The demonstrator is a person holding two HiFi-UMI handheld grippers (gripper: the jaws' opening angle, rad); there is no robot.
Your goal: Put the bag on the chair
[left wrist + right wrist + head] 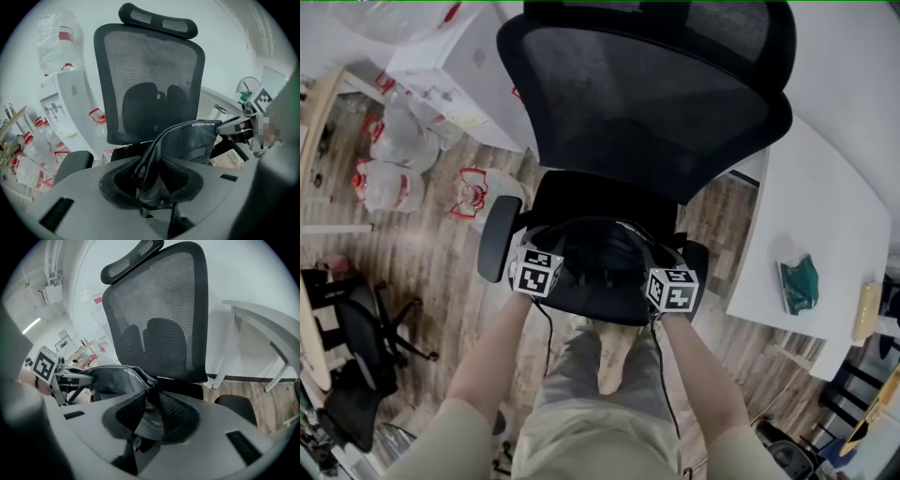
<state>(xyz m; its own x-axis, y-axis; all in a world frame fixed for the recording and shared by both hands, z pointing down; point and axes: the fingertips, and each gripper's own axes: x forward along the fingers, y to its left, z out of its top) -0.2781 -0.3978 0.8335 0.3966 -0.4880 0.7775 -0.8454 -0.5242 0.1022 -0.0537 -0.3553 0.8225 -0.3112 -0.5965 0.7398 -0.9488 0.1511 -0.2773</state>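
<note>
A black bag (600,267) rests on the seat (581,197) of a black mesh office chair, in front of its backrest (647,103). My left gripper (551,248) is at the bag's left end. In the left gripper view the bag's strap (152,164) runs between the left gripper's (152,180) pads, which stand apart from it. My right gripper (653,261) is at the bag's right end. There the bag's edge (117,378) lies between the right gripper's (151,408) parted pads. The bag sags between the two grippers.
A white desk (825,216) stands right of the chair, with a green object (799,284) on it. Large water bottles (389,183) lie on the wood floor at left. Another black chair (356,347) stands at the lower left. The chair's left armrest (497,239) is beside my left gripper.
</note>
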